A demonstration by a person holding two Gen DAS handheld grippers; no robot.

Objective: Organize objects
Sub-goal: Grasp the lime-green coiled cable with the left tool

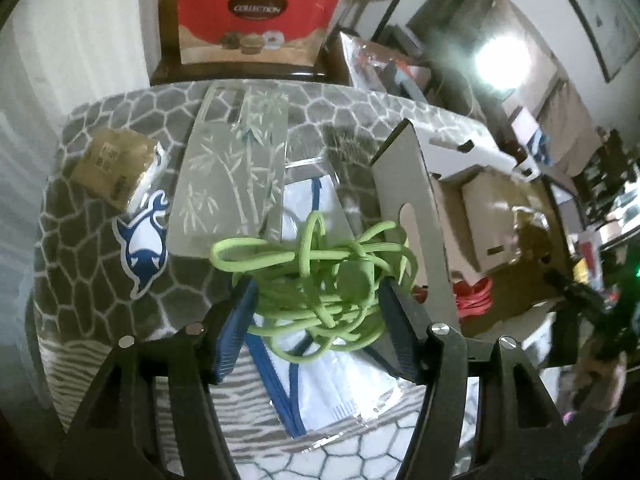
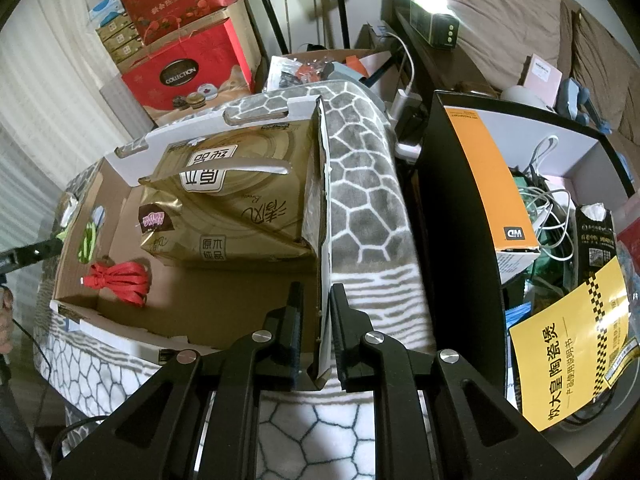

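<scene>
A grey blanket (image 2: 360, 184) patterned with white cells was spread beneath everything. On it stood an open cardboard box (image 2: 192, 300), in which a gold tissue pack (image 2: 236, 208) printed with Chinese characters, including "原木纯品", was leaned against the far wall. A red gift box (image 1: 256, 12) marked "COLLECTION" was seen behind the blanket. To the right, an orange carton (image 2: 500, 184) lettered "WD" and a yellow leaflet (image 2: 568, 348) headed "炊大皇陶瓷煲" were lodged in a black-framed bin. A clear phone case (image 1: 236, 168) printed with bamboo and a whale sticker (image 1: 144, 248) were laid on the blanket. A red cord (image 2: 120, 278) was coiled on the box floor. A tangled green cord (image 1: 320, 280) was grasped by the left tool (image 1: 316, 312), just beside the box's raised flap (image 1: 412, 216) and outside the box. The right tool (image 2: 316, 336) was clenched on the box's near side wall.
</scene>
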